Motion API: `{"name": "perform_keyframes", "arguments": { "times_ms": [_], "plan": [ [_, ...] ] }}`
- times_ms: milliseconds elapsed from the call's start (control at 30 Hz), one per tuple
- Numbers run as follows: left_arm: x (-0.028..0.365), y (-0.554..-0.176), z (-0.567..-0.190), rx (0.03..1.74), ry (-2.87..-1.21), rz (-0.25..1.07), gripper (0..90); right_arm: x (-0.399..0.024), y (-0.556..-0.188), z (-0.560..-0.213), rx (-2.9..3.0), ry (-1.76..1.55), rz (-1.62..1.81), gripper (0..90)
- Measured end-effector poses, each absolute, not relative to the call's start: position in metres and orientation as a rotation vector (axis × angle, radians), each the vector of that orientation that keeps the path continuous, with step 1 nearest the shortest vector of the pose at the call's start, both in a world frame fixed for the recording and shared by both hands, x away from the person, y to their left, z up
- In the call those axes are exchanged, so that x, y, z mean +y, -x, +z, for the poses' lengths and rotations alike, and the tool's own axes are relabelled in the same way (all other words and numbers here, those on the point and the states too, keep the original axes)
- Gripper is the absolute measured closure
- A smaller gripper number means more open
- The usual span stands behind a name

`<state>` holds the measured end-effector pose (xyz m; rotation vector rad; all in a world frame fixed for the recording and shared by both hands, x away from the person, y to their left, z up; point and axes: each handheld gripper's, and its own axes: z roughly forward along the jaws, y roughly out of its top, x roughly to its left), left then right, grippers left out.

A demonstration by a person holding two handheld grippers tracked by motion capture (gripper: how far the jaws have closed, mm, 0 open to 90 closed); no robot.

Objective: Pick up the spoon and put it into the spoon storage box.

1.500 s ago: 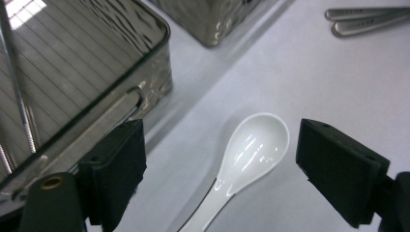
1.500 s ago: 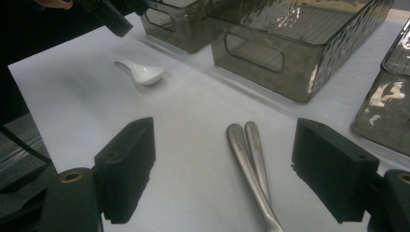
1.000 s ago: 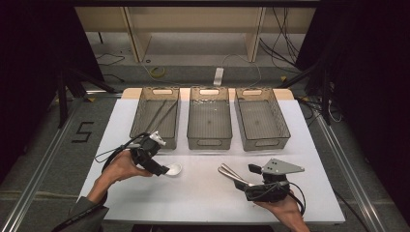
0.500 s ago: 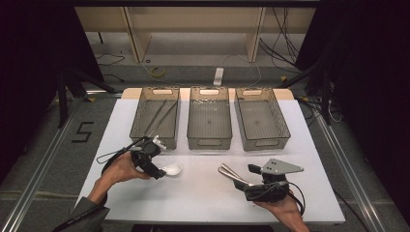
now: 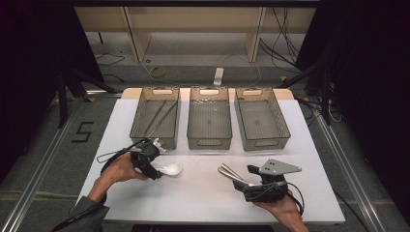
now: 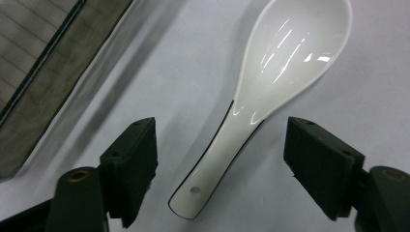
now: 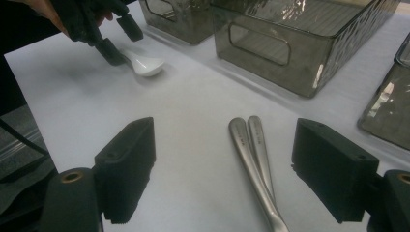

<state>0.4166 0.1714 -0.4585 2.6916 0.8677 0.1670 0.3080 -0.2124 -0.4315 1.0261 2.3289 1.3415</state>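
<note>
Two grippers: left gripper [image 6: 220,159], right gripper [image 7: 222,169]
Left fingers: apart, just been closing, white spoon [image 6: 270,87] handle between, untouched
Right fingers: apart, metal tongs [image 7: 254,159] between, untouched

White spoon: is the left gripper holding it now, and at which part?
Not yet. The left gripper has been closing around the white spoon handle, but its pads do not touch it.

White ceramic spoon [image 6: 270,92] lying on the white table [image 6: 159,72], handle lying between the left gripper [image 6: 220,166] jaws, jaws just closing in with gaps showing on both sides, smoky bin [image 6: 43,63] sitting at upper left.
</note>
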Motion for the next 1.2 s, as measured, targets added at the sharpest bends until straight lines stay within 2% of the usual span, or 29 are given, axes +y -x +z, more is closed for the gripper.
{"name": "perform_keyframes", "arguments": {
  "times_ms": [233,800,1200],
  "plan": [
    [0.1684,-0.4167,-0.4644,0.828,-2.75,0.166,40.7,-0.2097,-0.3081,-0.4324,2.338,-1.02,1.326,24.7],
    [0.1667,-0.415,-0.4636,0.76,-2.748,0.08,73.4,-0.2083,-0.3078,-0.4329,2.351,-1.016,1.308,25.4],
    [0.1703,-0.4174,-0.4616,0.819,-2.701,0.094,74.8,-0.2096,-0.3079,-0.4326,2.343,-1.023,1.312,25.6]
  ]
}}
